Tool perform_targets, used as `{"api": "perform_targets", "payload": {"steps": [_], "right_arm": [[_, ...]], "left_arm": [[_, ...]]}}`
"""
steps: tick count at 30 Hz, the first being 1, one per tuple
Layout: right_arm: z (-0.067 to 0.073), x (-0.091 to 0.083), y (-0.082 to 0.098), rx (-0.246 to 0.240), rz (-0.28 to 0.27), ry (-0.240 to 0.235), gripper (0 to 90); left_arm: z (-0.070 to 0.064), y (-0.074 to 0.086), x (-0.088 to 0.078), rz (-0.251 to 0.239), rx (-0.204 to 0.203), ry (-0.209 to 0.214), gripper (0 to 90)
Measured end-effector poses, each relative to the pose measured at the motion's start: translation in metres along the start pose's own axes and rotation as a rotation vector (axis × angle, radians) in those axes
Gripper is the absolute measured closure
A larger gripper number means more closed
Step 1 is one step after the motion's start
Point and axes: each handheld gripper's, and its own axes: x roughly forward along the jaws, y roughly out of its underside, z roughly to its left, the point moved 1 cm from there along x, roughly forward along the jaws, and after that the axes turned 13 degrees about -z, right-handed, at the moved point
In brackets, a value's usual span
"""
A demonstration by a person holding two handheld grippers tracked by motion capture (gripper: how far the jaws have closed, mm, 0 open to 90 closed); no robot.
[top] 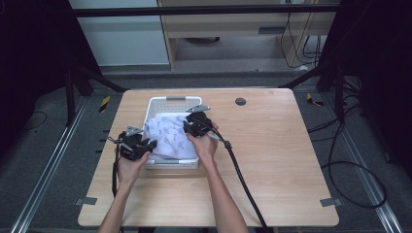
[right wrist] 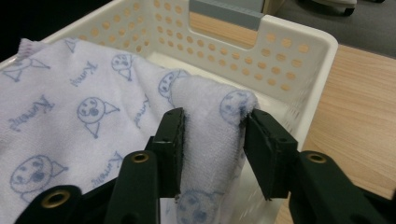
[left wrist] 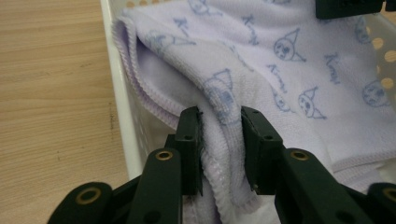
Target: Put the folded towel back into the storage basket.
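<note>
i see a pale lilac towel (top: 167,138) with blue cartoon faces lying in the white perforated basket (top: 167,101), which sits on the wooden table (top: 272,160) left of centre, its near wall toward the front edge. the towel drapes over the basket's left rim and near wall. my left gripper (top: 148,144) is at the basket's near left corner; in the left gripper view (left wrist: 220,135) a folded, stitched hem of the towel runs up between the two black jaws, the left pad against the cloth and a thin gap at the right pad, so the fold looks loosely held rather than clamped. my right gripper (top: 187,127) is over the basket's right side; in the right gripper view (right wrist: 212,135) a bunched fold stands between the jaws, touching the left pad, with a clear gap at the right pad, so that grip is released.
</note>
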Motion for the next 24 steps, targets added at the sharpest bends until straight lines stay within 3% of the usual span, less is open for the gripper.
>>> {"api": "perform_targets", "payload": {"steps": [15, 24], "right_arm": [[-0.001, -0.017, -0.012, -0.012, -0.082, -0.009, 47.7], [-0.008, -0.043, -0.02, -0.031, -0.127, -0.03, 36.9]], "left_arm": [[-0.005, -0.018, -0.023, -0.11, -0.007, 0.025, 60.6], [-0.021, -0.022, -0.031, -0.152, 0.044, 0.059, 49.2]]}}
